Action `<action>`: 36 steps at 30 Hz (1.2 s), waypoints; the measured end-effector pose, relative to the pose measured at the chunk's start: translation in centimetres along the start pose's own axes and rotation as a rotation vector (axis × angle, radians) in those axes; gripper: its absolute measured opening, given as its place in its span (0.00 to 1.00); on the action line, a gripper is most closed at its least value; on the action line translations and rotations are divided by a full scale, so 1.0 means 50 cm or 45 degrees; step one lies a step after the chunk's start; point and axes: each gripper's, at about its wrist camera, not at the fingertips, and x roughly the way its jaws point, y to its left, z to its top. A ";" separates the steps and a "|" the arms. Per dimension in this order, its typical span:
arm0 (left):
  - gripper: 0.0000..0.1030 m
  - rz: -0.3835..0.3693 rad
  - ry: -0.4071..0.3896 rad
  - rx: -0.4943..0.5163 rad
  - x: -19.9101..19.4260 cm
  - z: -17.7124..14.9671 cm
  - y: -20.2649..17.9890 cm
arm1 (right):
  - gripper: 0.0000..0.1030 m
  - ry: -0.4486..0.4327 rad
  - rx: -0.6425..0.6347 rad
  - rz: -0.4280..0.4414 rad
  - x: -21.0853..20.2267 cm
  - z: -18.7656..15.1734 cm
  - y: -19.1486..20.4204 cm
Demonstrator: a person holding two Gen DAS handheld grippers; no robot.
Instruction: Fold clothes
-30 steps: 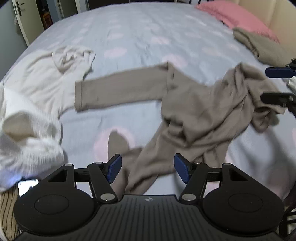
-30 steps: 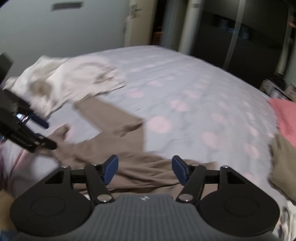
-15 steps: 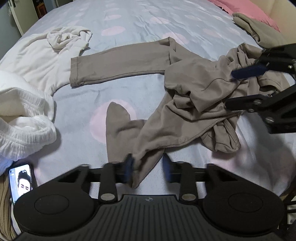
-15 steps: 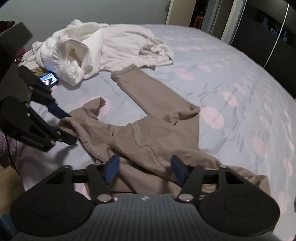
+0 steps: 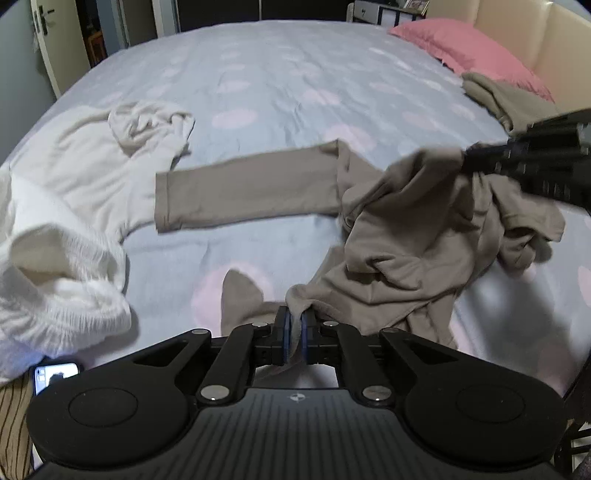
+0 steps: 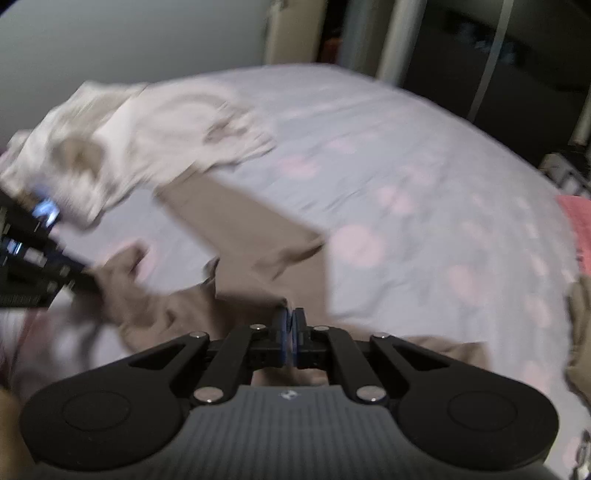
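Crumpled taupe long-sleeved knit top (image 5: pixel 413 236) lies on pale blue bedsheet w/ pink spots (image 5: pixel 280 74), toward near right side of bed. One sleeve stretched flat to the left, cuff end near the white clothes; body bunched & partly raised at the right.

Left gripper (image 5: pixel 294 328): blue pads pressed together on a fold of the top's near edge, fabric pinched between them, no gap visible. Right gripper (image 6: pixel 289 334): jaws likewise closed tight; in left wrist view its black tip sits in the top's upper right bunch, w/ cloth hanging from it. Right wrist view is motion-blurred, so exact spot of grip can't be read there.

Left of the sleeve: cream-white garment spread flat w/ a twisted bunch (image 5: pixel 96 158); nearer, a rumpled white ribbed cloth heap (image 5: pixel 51 291). Just below the heap at bed edge, a smartphone w/ lit screen (image 5: pixel 55 373). Far right corner: pink pillow (image 5: pixel 465 51) against beige padded headboard (image 5: pixel 546 33), w/ a folded olive-brown garment (image 5: pixel 506 99) just beside pillow.
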 end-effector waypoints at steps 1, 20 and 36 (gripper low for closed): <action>0.04 -0.001 -0.008 0.009 -0.002 0.002 -0.004 | 0.01 -0.024 0.020 -0.033 -0.012 0.004 -0.013; 0.09 0.034 -0.005 0.038 -0.001 -0.005 -0.002 | 0.43 -0.045 0.117 0.058 -0.048 -0.038 -0.055; 0.02 0.065 -0.149 -0.109 -0.040 0.024 0.067 | 0.02 -0.053 -0.007 0.114 0.037 0.021 -0.007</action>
